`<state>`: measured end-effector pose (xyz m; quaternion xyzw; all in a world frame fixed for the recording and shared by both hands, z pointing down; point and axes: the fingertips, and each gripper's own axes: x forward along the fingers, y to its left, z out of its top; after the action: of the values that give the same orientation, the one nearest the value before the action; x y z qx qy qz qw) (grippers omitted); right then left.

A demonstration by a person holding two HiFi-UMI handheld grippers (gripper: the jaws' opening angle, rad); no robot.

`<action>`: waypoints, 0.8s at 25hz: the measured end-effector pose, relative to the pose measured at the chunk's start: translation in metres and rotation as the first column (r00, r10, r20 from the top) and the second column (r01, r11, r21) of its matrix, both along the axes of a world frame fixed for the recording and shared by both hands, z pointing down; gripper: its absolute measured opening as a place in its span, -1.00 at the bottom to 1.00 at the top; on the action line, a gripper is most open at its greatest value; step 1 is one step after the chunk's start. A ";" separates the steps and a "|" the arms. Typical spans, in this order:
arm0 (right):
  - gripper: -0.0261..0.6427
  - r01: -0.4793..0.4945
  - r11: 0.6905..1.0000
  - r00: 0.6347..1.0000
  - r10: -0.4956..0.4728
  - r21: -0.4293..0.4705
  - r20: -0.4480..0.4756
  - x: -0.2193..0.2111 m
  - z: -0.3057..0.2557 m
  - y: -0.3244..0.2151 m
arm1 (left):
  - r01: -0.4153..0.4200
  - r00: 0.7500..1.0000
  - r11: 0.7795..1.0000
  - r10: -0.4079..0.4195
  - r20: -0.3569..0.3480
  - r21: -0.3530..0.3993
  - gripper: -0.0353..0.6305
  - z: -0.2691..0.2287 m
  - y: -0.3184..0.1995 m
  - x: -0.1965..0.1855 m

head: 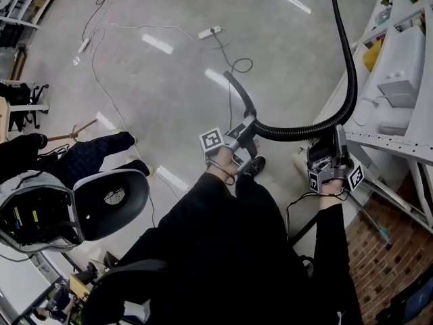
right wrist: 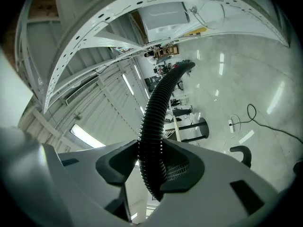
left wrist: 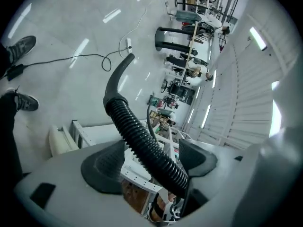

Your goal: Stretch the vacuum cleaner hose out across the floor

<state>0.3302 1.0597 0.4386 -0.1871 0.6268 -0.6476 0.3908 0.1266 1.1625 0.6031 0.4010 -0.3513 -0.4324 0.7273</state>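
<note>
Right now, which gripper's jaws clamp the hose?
The right gripper: both jaws pinch the black hose. The left gripper holds them apart, a gap beside the hose.

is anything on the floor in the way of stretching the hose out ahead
Yes. A white power strip and a looped cable running from it lie on the floor just beyond the free end of the hose, right along the path ahead.

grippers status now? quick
Left gripper: jaws apart; hose runs between them, against one pad, gap at the other.
Right gripper: closed on the hose.
</note>
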 end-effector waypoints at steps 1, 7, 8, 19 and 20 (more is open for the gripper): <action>-0.43 -0.008 1.000 1.000 0.008 -0.002 0.002 0.006 0.007 0.001 | -0.003 1.000 1.000 0.003 -0.001 0.008 0.23 0.003 -0.004 0.002; -0.44 0.030 0.999 1.000 -0.030 -0.035 -0.007 -0.004 0.062 0.009 | -0.041 0.981 0.997 0.026 0.194 0.071 -0.06 0.025 -0.004 -0.045; -0.43 0.033 0.998 0.999 -0.032 -0.046 0.004 -0.010 0.070 0.008 | -0.041 0.969 0.995 0.018 0.245 0.089 -0.07 0.018 -0.006 -0.059; -0.42 -0.015 0.998 0.979 0.027 -0.061 0.204 -0.090 0.076 -0.008 | -0.056 0.788 0.906 -0.217 0.576 0.419 -0.82 -0.160 -0.031 -0.183; -0.42 -0.029 0.998 0.977 0.039 -0.048 0.211 -0.095 0.073 -0.013 | -0.079 0.801 0.907 -0.190 0.568 0.415 -0.82 -0.157 -0.034 -0.182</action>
<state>0.2356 1.0471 0.5119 -0.1364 0.5636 -0.6710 0.4621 -0.0555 1.1289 0.4461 0.6516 -0.4729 -0.3708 0.4630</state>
